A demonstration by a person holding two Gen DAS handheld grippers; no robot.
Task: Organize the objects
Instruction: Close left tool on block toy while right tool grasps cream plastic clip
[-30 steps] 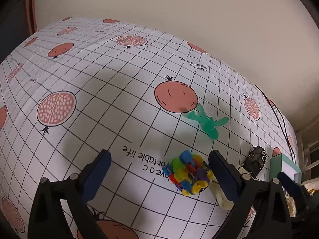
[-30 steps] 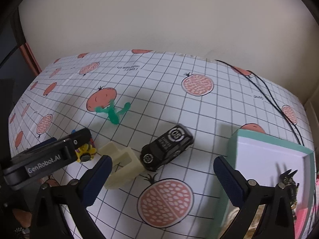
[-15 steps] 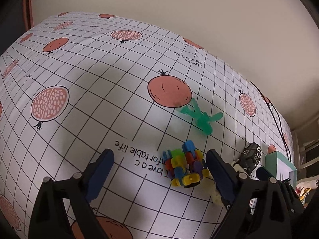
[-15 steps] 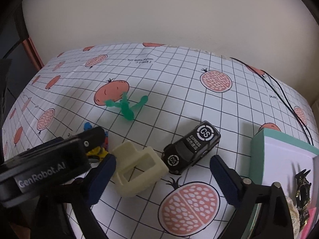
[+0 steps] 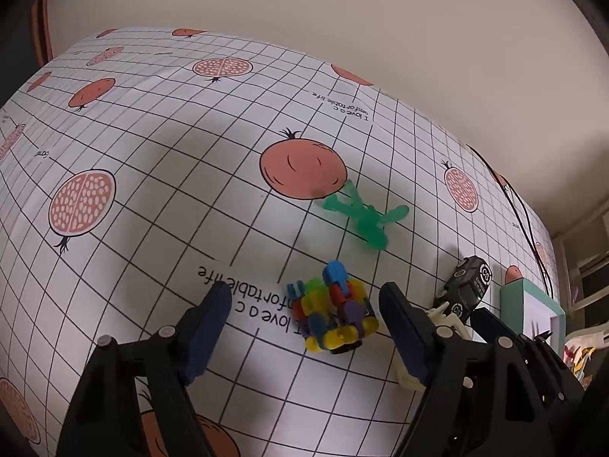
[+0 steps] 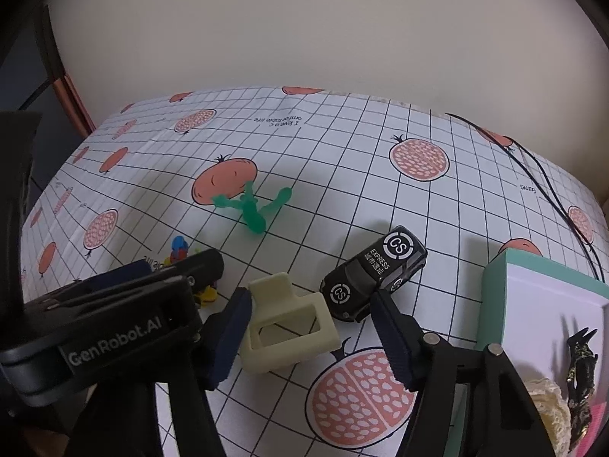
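Observation:
In the left wrist view a multicoloured block toy (image 5: 331,314) lies on the tablecloth between the fingers of my left gripper (image 5: 304,294). Its jaws are closing; the right pad is close to the toy, the left pad well apart. In the right wrist view a cream plastic frame (image 6: 289,323) lies between the fingers of my right gripper (image 6: 311,301). Those jaws are closing too, the left pad at the frame's edge and the right pad apart from it. A black toy car (image 6: 375,272) sits just beyond, and a green figure (image 6: 255,205) lies farther back.
A teal-rimmed white box (image 6: 533,297) at the right holds a dark spiky figure (image 6: 580,354) and some cream lace. A black cable (image 6: 552,175) runs along the table's right side. The left gripper's body (image 6: 114,316) crowds the right gripper's left side. A wall stands behind the table.
Both grippers' jaws have narrowed. The right gripper has come in over the cream frame, which now lies between its fingers. The block toy now sits farther inside the left gripper's fingers.

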